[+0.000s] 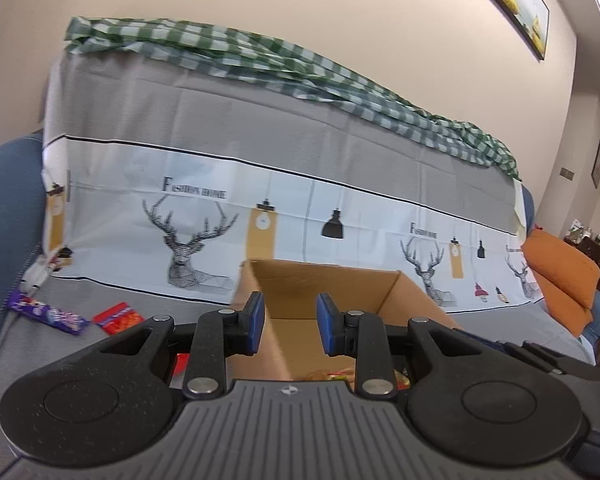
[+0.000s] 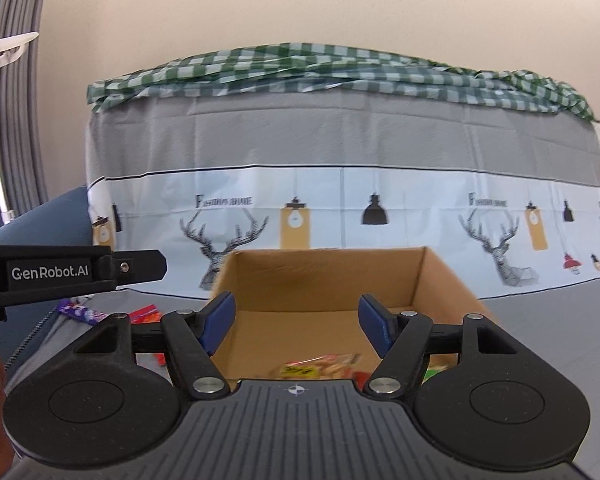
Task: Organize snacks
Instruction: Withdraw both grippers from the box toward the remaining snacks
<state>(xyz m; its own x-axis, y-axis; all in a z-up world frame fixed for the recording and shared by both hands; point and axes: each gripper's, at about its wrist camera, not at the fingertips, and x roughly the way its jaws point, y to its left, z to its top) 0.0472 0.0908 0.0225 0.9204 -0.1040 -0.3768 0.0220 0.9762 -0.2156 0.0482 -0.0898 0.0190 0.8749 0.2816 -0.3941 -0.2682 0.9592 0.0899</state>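
Right wrist view: right gripper (image 2: 296, 322) gapes wide and empty over the cardboard box (image 2: 440, 280), snack bag (image 2: 320, 364) inside. Left gripper (image 1: 290, 326), narrow, empty. Next likely fetching the purple bar (image 1: 48, 314) at nine o'clock.

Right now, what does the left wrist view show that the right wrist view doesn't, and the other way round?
Only the left wrist view shows the orange cushion at the sofa's far end and a framed picture on the wall.

Only the right wrist view shows the left tool's body from the side, a grey curtain, and a clear snack bag inside the box.

Both show the open cardboard box, the purple bar and red packet lying beside it, the deer-print cover, and the green checked cloth.
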